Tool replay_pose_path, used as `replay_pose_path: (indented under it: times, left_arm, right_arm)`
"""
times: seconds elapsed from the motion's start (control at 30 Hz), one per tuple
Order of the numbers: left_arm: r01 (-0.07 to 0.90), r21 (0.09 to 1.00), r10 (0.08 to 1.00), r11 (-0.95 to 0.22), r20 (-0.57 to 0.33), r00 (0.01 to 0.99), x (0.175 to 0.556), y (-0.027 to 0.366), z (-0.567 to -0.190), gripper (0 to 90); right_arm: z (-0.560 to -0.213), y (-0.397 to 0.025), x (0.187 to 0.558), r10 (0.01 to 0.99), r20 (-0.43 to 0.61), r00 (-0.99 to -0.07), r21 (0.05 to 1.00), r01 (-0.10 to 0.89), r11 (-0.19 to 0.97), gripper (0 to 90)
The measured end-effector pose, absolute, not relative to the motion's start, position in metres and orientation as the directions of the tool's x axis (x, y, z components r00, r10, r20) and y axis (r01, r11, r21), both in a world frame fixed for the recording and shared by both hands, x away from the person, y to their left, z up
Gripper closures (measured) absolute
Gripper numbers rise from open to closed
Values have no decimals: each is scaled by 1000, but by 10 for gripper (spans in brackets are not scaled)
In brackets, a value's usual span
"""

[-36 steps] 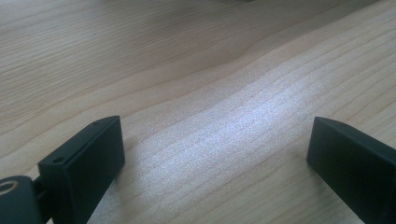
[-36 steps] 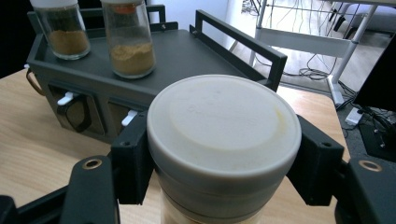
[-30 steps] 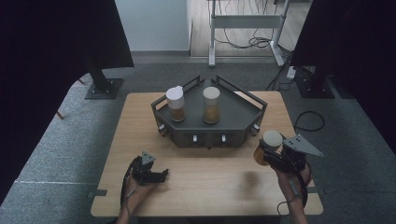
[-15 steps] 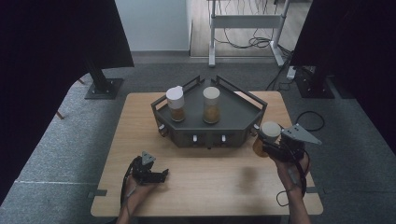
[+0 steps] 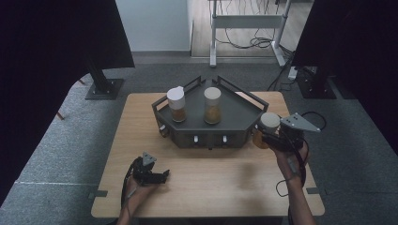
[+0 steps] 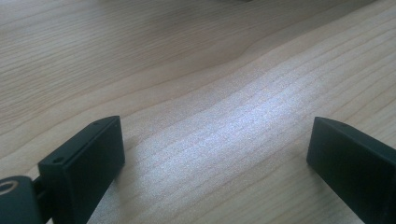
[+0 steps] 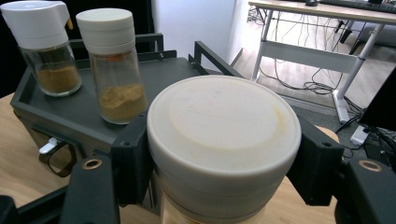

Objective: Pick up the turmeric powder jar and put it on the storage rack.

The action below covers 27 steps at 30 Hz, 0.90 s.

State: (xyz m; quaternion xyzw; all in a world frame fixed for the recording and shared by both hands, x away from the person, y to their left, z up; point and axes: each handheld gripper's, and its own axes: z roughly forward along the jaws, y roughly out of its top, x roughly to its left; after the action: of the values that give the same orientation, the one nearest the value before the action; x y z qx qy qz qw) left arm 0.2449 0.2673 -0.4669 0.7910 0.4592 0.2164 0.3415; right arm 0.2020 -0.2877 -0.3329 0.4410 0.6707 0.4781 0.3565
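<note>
My right gripper (image 5: 269,135) is shut on a spice jar (image 5: 265,130) with a cream lid (image 7: 224,126), held in the air beside the right end of the dark rack (image 5: 237,110). In the right gripper view both jaws press on the lid's sides. Two more spice jars stand on the rack: one with a white pour-spout cap (image 5: 177,104) (image 7: 44,44) and one with a round cream cap (image 5: 212,105) (image 7: 114,63). My left gripper (image 5: 160,177) rests low over the wooden table (image 6: 210,93) at the front left, open, with nothing between its jaws.
The dark rack has raised rails and small handles on its front face (image 5: 209,138). Black screens stand at both sides of the table. A desk frame with cables (image 5: 246,28) stands on the floor behind.
My right gripper has carried the jar up and forward, closer to the rack's right end. The left gripper has hardly moved.
</note>
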Motion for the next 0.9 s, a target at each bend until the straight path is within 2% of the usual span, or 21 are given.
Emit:
replay_pose_path:
  times: [0.9]
  left_arm:
    - [577,739,871,-349,28,490,245,268,-467,37]
  right_arm:
    - [-319,-275,237,944,-63,-324,957,250,150,332]
